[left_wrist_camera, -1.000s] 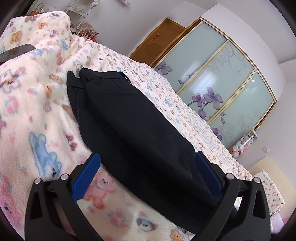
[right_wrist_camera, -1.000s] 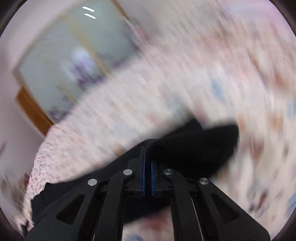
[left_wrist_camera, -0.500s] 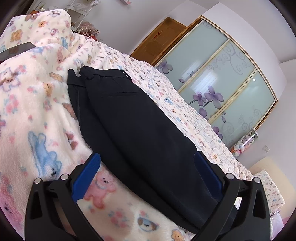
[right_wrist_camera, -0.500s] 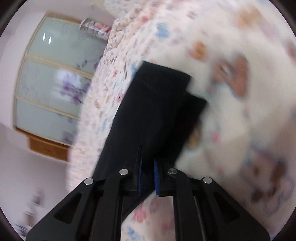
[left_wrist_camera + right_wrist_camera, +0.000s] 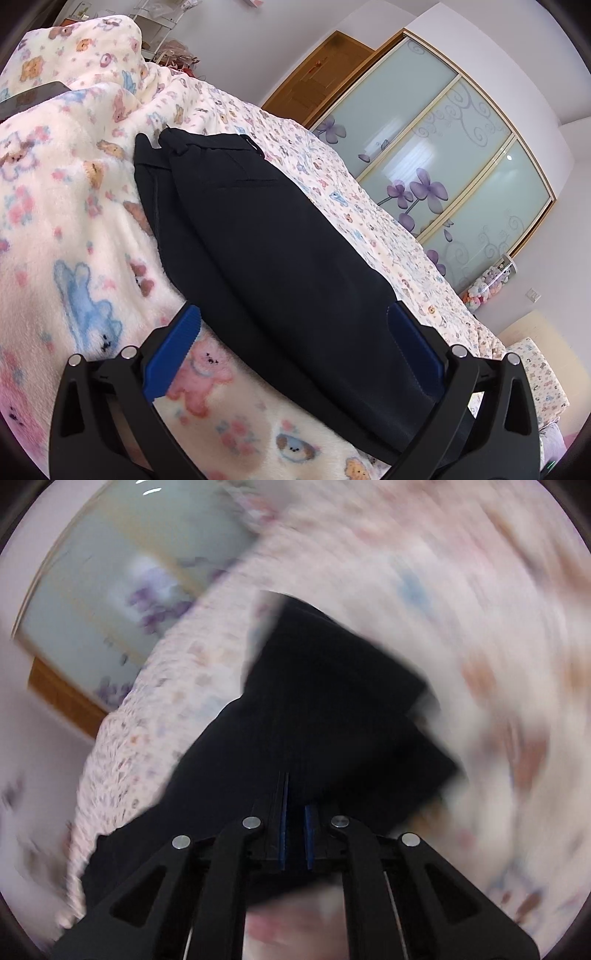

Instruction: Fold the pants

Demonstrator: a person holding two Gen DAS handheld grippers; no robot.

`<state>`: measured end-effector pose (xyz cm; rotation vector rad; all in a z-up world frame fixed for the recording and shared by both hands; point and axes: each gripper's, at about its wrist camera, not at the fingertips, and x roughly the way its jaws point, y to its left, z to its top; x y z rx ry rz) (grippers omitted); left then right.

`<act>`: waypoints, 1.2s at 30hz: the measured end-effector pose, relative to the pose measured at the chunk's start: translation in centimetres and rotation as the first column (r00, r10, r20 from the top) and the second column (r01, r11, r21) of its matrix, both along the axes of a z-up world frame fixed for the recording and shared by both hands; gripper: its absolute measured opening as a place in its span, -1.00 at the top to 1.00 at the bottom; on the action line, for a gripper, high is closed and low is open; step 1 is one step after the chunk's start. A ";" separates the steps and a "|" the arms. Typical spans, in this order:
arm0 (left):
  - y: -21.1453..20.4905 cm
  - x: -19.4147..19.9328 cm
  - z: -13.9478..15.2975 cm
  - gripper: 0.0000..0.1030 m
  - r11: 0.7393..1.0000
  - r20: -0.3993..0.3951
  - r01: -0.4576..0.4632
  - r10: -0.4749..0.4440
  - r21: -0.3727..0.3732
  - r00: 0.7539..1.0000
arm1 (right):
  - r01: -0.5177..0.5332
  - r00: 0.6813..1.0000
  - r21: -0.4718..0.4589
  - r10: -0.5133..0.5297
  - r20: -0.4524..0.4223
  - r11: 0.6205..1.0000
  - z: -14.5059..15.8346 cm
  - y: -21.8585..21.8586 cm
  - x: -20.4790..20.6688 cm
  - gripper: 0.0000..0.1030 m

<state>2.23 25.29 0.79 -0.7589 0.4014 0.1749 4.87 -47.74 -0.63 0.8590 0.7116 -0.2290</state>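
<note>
Black pants (image 5: 266, 236) lie folded lengthwise on a plush bear-print blanket (image 5: 74, 229), waistband at the far end. My left gripper (image 5: 295, 332) stands wide open low over the bed. The pants' near part runs between its blue pads (image 5: 173, 354) without being pressed. In the blurred right wrist view, the leg end of the pants (image 5: 332, 686) stretches ahead over the blanket (image 5: 480, 609). My right gripper (image 5: 295, 812) is shut on the pants, black cloth bunched around its narrow-set pads (image 5: 283, 830).
A floral bedsheet (image 5: 369, 206) covers the bed's far side. Beyond it stand a wardrobe with frosted flower-printed sliding doors (image 5: 443, 155) and a wooden door (image 5: 317, 77). A dark flat object (image 5: 33, 98) lies on the blanket at far left. Plush toys (image 5: 487, 284) sit by the wall.
The left gripper and the waistband end have stayed put. The right wrist view has swung and rolled, and the gripped leg end now points up and to the right.
</note>
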 end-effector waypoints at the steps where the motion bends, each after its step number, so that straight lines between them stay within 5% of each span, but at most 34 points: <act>1: 0.0 0.0 0.0 -0.96 1.000 0.001 -0.001 0.001 -0.001 1.000 | 0.006 1.000 0.042 -0.007 0.026 0.999 -1.0 -0.2 -0.7 0.86; 7: 0.3 0.0 0.1 -0.96 1.000 0.017 0.005 -0.005 -0.019 1.000 | -0.010 0.993 0.056 0.003 0.114 0.998 -0.2 0.3 -1.7 0.84; 11: 2.5 -0.4 0.7 -0.96 0.989 0.107 0.055 -0.040 -0.139 0.993 | -0.037 0.995 0.002 0.037 0.088 0.999 -1.1 0.5 -2.0 0.77; 14: 4.7 0.1 0.8 -0.96 0.973 0.103 0.103 -0.083 -0.207 0.991 | -0.039 0.984 0.031 0.033 0.176 0.999 -1.9 -0.1 -3.4 0.59; 17: 6.6 1.4 0.0 -0.96 0.938 0.080 0.163 -0.145 -0.305 0.986 | -0.057 0.970 0.057 0.042 0.238 0.997 -1.9 -0.3 -4.0 0.25; 23: 7.1 3.5 -0.5 -0.96 0.849 0.166 0.321 -0.276 -0.420 0.947 | -0.062 0.961 0.066 0.042 0.274 0.996 -1.8 -0.4 -4.0 0.18; 26: 6.8 4.6 -1.7 -0.96 0.851 0.063 0.270 -0.271 -0.451 0.960 | -0.064 0.955 0.083 0.037 0.295 0.995 -2.0 -0.5 -4.4 0.15; 31: 6.8 5.5 -1.8 -0.96 0.851 0.021 0.187 -0.202 -0.492 0.979 | -0.078 0.950 0.079 0.050 0.308 0.994 -1.8 -0.6 -3.9 0.01; 36: 9.0 6.3 -2.6 -0.96 0.829 0.116 0.139 -0.091 -0.542 0.989 | -0.085 0.943 0.089 0.052 0.328 0.992 -1.9 -0.4 -4.2 -0.05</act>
